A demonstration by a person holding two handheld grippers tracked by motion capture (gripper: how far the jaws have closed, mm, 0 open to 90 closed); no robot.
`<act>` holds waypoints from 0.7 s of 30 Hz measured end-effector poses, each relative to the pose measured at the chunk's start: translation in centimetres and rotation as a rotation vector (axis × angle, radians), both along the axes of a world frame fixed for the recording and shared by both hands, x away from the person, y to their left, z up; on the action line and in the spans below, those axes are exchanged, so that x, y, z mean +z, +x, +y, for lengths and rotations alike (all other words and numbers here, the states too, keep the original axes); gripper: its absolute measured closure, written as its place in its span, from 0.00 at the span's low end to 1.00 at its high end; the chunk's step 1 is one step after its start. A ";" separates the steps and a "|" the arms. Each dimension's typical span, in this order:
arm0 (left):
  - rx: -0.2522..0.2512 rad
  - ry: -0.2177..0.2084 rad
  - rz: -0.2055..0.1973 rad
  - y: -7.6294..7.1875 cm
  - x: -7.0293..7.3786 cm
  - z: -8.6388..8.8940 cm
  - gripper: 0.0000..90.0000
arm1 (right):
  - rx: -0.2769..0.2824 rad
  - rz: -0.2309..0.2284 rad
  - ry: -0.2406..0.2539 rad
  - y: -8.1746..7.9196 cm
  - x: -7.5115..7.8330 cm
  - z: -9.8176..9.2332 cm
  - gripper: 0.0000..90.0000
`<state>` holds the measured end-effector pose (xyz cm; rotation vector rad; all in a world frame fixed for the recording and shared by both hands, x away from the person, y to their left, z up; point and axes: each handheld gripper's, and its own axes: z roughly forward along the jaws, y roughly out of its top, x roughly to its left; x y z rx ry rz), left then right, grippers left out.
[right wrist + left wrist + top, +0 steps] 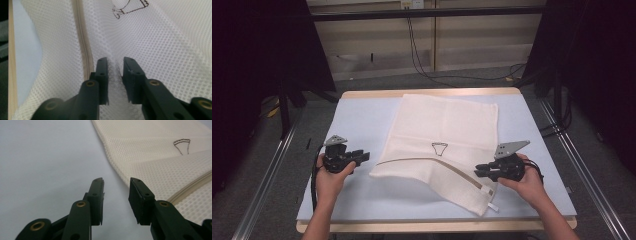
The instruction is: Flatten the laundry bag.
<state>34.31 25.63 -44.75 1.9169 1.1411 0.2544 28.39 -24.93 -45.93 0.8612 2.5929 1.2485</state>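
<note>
Counting left to right: two tongs, one mesh bag, one table. Left tongs (362,156) released, nothing between the jaws, hovering over bare table (362,120) just beside the mesh bag's (447,125) left edge. Bag lies spread mid-table, cream, one zipper (432,161) running across its near part, one small outline logo (440,148) at centre, near corner flap skewed toward the right. Right tongs (479,171) over the mesh by the zipper, jaws narrowly apart with a ridge of mesh between them; can't tell if clamped.

Grey floor (272,165), beige wall (482,35) (dangling cables (422,55))
</note>
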 end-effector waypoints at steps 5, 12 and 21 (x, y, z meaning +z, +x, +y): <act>-0.048 0.010 -0.005 0.3 -0.1 -1.2 0.55 | -0.081 0.032 0.040 -0.5 0.0 -0.9 0.56; -0.124 0.124 0.054 0.9 -1.9 -3.6 0.43 | -0.183 0.040 -0.016 -1.2 -0.1 -2.0 0.54; -0.152 0.174 0.069 1.1 -2.8 -4.9 0.46 | -0.200 0.033 -0.124 -1.6 -1.7 -1.4 0.72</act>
